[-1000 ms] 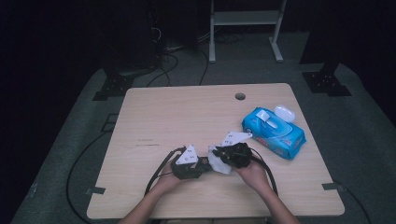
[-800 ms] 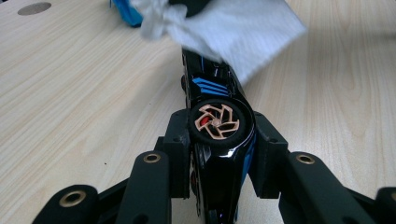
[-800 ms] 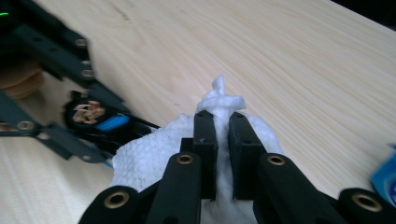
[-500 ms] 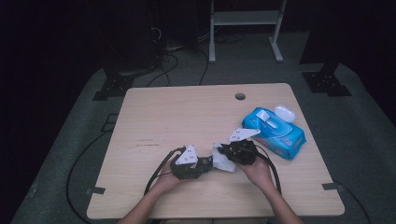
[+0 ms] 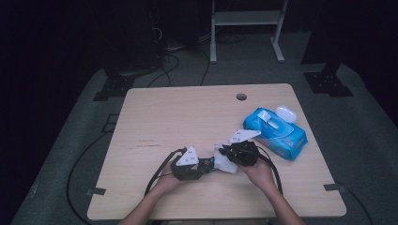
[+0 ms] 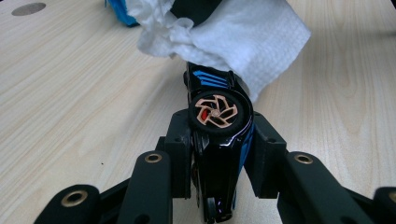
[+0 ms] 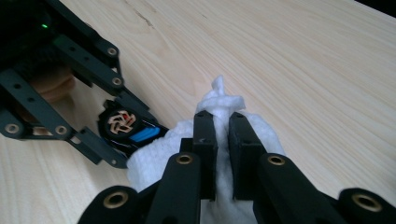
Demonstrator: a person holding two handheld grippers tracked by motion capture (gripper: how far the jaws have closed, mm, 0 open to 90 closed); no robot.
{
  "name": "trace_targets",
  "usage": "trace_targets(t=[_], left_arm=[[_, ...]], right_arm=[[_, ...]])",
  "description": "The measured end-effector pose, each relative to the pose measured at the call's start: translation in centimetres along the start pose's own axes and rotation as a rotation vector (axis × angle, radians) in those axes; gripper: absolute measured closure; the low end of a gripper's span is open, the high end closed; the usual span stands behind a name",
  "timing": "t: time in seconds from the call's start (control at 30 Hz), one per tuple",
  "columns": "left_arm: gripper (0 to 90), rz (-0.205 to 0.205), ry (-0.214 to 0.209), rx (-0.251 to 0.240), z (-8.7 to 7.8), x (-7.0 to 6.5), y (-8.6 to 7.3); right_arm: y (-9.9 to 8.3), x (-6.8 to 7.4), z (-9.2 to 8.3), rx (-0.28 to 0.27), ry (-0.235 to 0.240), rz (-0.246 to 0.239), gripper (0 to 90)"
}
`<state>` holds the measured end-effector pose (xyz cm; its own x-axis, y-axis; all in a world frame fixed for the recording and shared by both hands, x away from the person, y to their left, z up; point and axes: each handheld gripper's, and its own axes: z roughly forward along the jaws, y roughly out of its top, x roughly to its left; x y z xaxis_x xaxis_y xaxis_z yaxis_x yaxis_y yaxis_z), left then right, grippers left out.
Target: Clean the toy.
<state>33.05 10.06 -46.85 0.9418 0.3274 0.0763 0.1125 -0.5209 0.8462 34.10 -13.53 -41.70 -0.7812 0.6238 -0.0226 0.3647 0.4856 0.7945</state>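
L gripper (image 6: 219,154) jaws pinch a black toy car (image 6: 217,140); R gripper (image 7: 222,140) jaws clamp a white wipe (image 7: 243,135) against its front, low over the table (image 5: 187,117). Risk: hard rubbing, prob. twisting car loose.

The pale wooden table (image 5: 187,117) has a smooth matt top with fine grain lines. At the centre of the left gripper view, the glossy black and blue plastic toy car (image 6: 219,140) shines, its copper-coloured wheel (image 6: 216,112) looking metallic. Above it, the white crinkled paper-like wipe (image 6: 243,37) looks soft and textured. At centre right of the high view, the blue wipes packet (image 5: 277,133) has a slick plastic film.
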Motion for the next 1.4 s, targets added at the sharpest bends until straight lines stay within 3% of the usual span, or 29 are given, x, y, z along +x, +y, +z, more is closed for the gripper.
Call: trace_targets(t=[0.13,0.23,0.33,0.43,0.5,0.63,0.7,0.77,0.9,0.97,1.07,1.23,1.3,1.4], left_arm=[[66.2,0.002,-0.001,0.0,0.0,-0.1,0.0],[66.2,0.003,-0.003,0.0,0.0,-0.1,0.0],[66.1,-0.01,-0.008,-0.001,0.0,0.1,0.0],[65.9,-0.044,-0.01,-0.003,0.1,0.2,0.0],[65.2,-0.053,-0.004,0.007,0.1,0.2,0.1],[65.3,-0.069,-0.004,0.013,0.1,0.2,0.1],[65.5,-0.064,-0.004,0.014,0.2,0.2,0.1],[65.6,-0.046,-0.003,0.018,0.2,0.1,0.1],[66.0,-0.024,-0.002,0.026,0.2,0.0,0.2],[66.0,-0.004,0.004,0.03,0.1,0.0,0.1],[65.9,0.002,0.007,0.025,0.1,-0.1,0.0],[66.1,0.004,0.001,0.023,0.1,0.0,0.0],[66.1,-0.001,-0.002,0.018,0.1,0.1,-0.1],[66.1,-0.001,-0.002,0.016,0.2,0.1,-0.1]], right_arm=[[-0.7,-1.5,-0.9,0.002,-0.053,0.038,82.6],[-1.0,-1.9,-1.2,-0.005,-0.047,0.073,82.6],[-0.6,-1.0,-0.8,-0.01,-0.027,0.045,82.5],[-0.1,0.3,-0.3,-0.005,-0.003,-0.015,82.4],[0.1,0.7,0.1,0.01,-0.012,-0.047,82.4],[-0.2,-0.2,-0.3,0.019,-0.046,-0.022,82.5],[-0.4,-0.3,-0.5,0.015,-0.044,-0.002,82.5],[-0.2,0.2,-0.3,0.012,-0.034,-0.019,82.5],[0.4,1.8,0.4,-0.011,0.067,-0.051,82.3],[0.3,2.0,0.6,0.004,0.058,-0.077,82.3],[-0.2,0.7,-0.1,0.008,0.008,-0.061,82.4],[-1.6,-2.4,-1.9,0.009,-0.064,0.023,82.3],[-1.7,-2.7,-2.2,0.01,-0.067,0.044,82.3],[-1.5,-2.2,-2.0,0.007,-0.06,0.014,82.3]])
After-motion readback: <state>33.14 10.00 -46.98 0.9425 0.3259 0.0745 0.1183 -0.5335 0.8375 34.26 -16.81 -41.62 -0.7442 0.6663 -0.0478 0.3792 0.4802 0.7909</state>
